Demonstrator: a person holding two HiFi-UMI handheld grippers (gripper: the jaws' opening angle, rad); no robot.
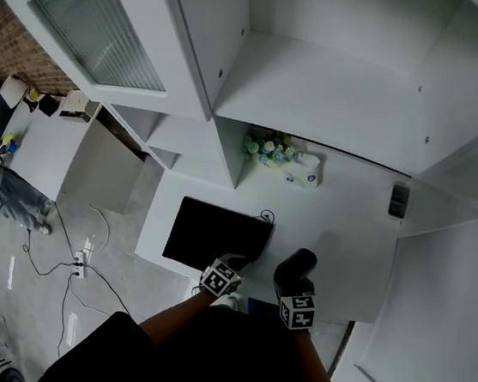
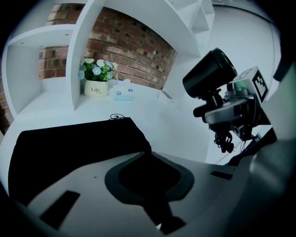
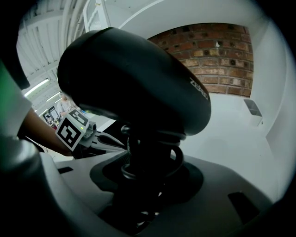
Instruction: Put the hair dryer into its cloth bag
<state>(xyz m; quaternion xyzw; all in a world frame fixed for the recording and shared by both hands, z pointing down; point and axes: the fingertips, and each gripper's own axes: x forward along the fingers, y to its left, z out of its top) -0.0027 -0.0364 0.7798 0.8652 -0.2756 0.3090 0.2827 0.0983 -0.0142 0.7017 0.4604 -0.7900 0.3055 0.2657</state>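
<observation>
The cloth bag [image 1: 215, 233] lies flat and black on the white counter [image 1: 346, 234], in front of a pot of flowers [image 1: 267, 148] and a tissue box [image 1: 303, 172]. Its near right corner runs straight into the left gripper [image 1: 232, 264]. In the left gripper view the jaws stand almost together with dark cloth filling the narrow gap between them, so this gripper is pinching the bag's near edge. The hair dryer [image 1: 295, 266] is just to the right of the bag and clear of the counter, held in the right gripper [image 1: 294, 288]. In the right gripper view its jaws stand fairly wide, clamped on the dryer's handle with the coiled cord [image 3: 152, 155] wrapped around it. The rounded black body of the dryer rises above the jaws, and its barrel points away from the person. Both bare forearms come up from the bottom edge of the head view, side by side. The grippers slant forward and down toward the counter and sit near each other, with their marker cubes facing up.
</observation>
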